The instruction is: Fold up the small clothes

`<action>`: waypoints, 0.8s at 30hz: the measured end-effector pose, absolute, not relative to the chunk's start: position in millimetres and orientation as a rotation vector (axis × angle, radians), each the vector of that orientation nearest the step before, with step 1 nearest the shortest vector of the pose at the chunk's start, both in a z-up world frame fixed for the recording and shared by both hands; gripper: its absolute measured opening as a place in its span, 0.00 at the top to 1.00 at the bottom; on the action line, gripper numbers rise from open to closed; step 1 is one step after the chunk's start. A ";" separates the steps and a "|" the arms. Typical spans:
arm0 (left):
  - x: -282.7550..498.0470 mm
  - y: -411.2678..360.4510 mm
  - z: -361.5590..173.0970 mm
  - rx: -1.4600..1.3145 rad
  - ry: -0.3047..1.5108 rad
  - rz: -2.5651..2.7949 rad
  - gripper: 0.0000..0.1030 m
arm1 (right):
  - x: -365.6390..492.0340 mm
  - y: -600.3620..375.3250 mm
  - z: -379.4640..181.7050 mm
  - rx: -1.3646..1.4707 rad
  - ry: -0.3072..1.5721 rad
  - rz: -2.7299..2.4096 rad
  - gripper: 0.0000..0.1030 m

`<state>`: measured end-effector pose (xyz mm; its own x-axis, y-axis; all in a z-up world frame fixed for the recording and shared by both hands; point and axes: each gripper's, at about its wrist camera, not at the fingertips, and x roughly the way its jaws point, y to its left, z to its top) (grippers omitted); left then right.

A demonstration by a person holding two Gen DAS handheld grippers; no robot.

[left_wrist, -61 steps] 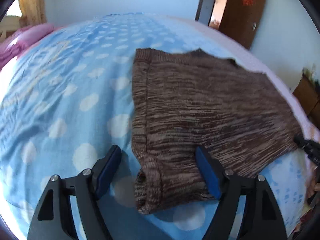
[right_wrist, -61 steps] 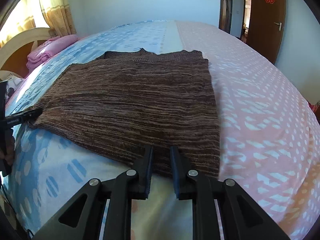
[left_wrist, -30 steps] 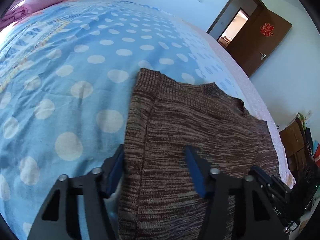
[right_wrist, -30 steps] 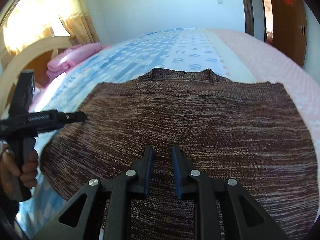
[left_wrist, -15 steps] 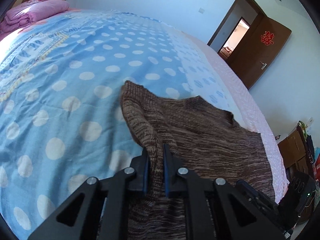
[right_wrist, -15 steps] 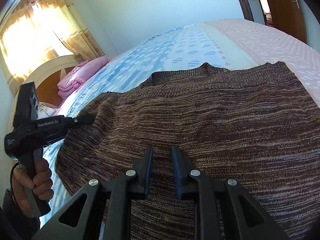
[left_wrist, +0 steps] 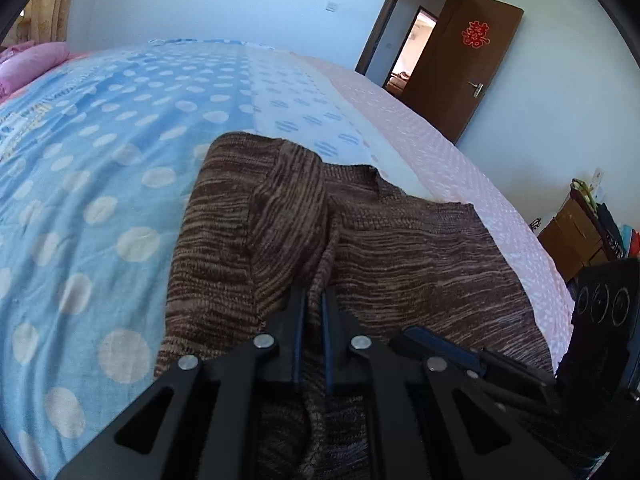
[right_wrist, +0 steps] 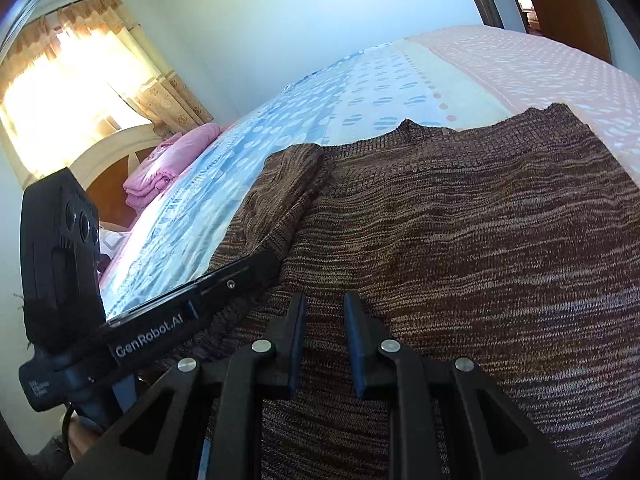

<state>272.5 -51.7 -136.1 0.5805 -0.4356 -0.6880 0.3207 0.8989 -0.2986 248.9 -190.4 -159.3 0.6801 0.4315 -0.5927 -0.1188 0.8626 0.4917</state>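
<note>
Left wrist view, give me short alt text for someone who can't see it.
The left gripper is shut on a pinched-up ridge of the brown striped knitted sweater, whose side is partly folded over, on a bed with a blue polka-dot and pink bedsheet. An open brown wooden door stands behind.

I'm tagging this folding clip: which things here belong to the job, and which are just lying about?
In the job:
- brown knitted sweater
- left gripper, shut on a raised fold of it
- right gripper, on the sweater
- dotted blue and pink bedspread

Lying about:
- folded pink bedding
- brown wooden door
</note>
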 end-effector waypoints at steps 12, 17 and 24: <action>202.0 24.5 -72.7 -0.095 0.684 -0.525 0.24 | 249.8 -201.6 -165.2 0.524 0.761 0.361 0.80; 163.6 63.9 -84.0 -0.025 0.660 -0.460 0.24 | 249.5 -201.5 -164.6 0.526 0.760 0.361 0.80; 127.9 11.3 -112.4 0.390 0.591 -0.437 0.24 | 249.1 -202.1 -165.4 0.532 0.760 0.362 0.80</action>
<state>127.9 11.3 -112.4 0.7453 -0.2796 -0.6053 0.4968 0.8384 0.2244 249.1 -202.1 -165.4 0.6743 0.4906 -0.5519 -0.1187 0.8097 0.5747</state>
